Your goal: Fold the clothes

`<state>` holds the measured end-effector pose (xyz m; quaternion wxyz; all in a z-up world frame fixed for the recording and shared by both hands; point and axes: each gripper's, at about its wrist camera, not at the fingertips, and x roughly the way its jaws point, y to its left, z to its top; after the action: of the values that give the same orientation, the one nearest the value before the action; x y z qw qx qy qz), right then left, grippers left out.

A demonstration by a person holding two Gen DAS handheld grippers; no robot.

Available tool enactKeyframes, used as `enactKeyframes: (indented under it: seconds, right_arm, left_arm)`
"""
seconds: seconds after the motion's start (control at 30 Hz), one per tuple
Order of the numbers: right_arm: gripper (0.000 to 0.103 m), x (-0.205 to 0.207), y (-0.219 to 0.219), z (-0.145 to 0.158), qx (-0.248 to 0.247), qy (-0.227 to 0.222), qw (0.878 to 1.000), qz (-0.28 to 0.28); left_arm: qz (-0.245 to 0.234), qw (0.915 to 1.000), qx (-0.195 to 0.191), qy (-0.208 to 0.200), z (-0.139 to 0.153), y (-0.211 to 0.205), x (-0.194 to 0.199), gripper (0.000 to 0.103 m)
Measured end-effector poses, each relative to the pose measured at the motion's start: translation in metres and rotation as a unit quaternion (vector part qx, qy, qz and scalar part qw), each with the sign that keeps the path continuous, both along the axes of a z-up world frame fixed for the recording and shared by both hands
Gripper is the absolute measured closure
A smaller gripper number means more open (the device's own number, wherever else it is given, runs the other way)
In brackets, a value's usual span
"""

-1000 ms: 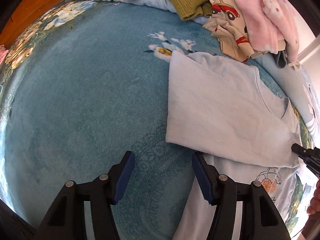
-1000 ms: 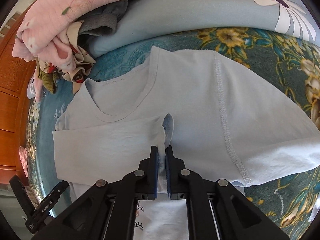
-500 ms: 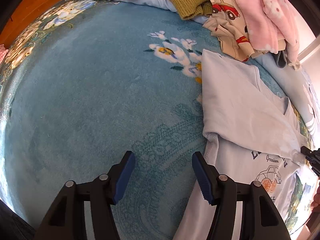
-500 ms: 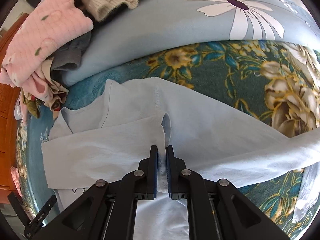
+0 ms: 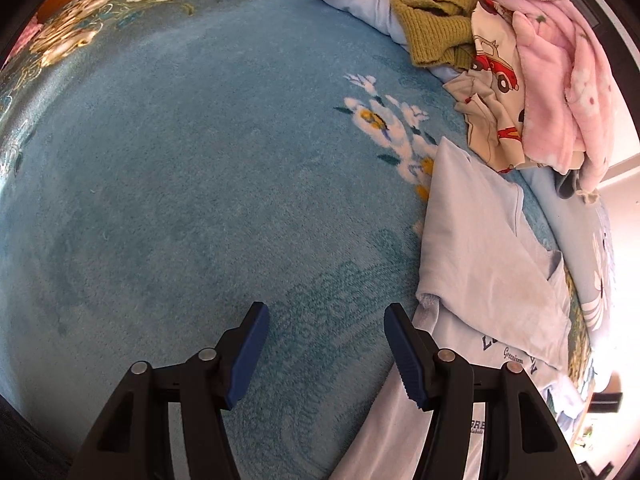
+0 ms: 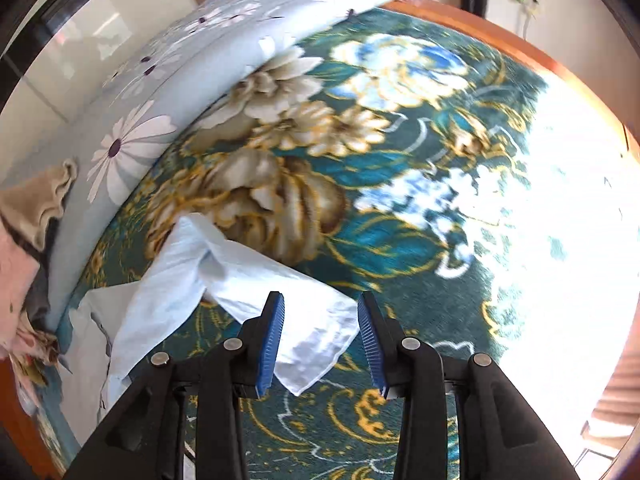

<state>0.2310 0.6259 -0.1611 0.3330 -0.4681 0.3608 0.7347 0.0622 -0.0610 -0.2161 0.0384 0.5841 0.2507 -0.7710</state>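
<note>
The pale blue T-shirt (image 5: 480,264) lies on the teal floral blanket (image 5: 200,200), partly folded over itself, with printed lettering showing on its front. It looks thin, soft and light, a cloth that drapes and creases rather than holding a shape, so it is best pinched at a hem, a sleeve end or a corner, where a doubled edge gives the pads something to bite.

In the right wrist view a loose end of the T-shirt (image 6: 320,344) lies between the blue pads of the right gripper (image 6: 320,344). The jaws are opening and the pads stand clear of the fabric on both sides, so the cloth seems let go, not pinched. The left gripper (image 5: 324,356) hangs just beside the T-shirt's near edge with its fingers spread and nothing between them.

Beyond the T-shirt's far end sits a heap of unfolded clothes (image 5: 520,60): an olive knit, a car-print piece and pink fleece. That side looks crowded. To the T-shirt's other side, where the left gripper is, the blanket runs wide and bare, giving good room to smooth and fold. Past the loose end the blanket reaches a wooden edge (image 6: 500,36), so a pull that way has a limit.
</note>
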Motion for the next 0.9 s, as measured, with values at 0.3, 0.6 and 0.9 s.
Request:
enactKeyframes:
  seconds: [0.3, 0.6, 0.9]
  right_arm:
    - [0.064, 0.022, -0.023, -0.055, -0.155, 0.064, 0.982, -0.093]
    - [0.102, -0.006, -0.016, 0.000, -0.062, 0.066, 0.993, -0.072]
    - [0.102, -0.029, 0.016, 0.094, 0.027, 0.115, 0.992, -0.052]
  left_arm:
    - [0.010, 0.9997, 0.014, 0.014, 0.005, -0.006, -0.002, 0.039]
    - [0.062, 0.9965, 0.051, 0.020, 0.008, -0.029, 0.004, 0.039]
    - [0.075, 0.9945, 0.068, 0.026, 0.012, -0.036, 0.007, 0.039]
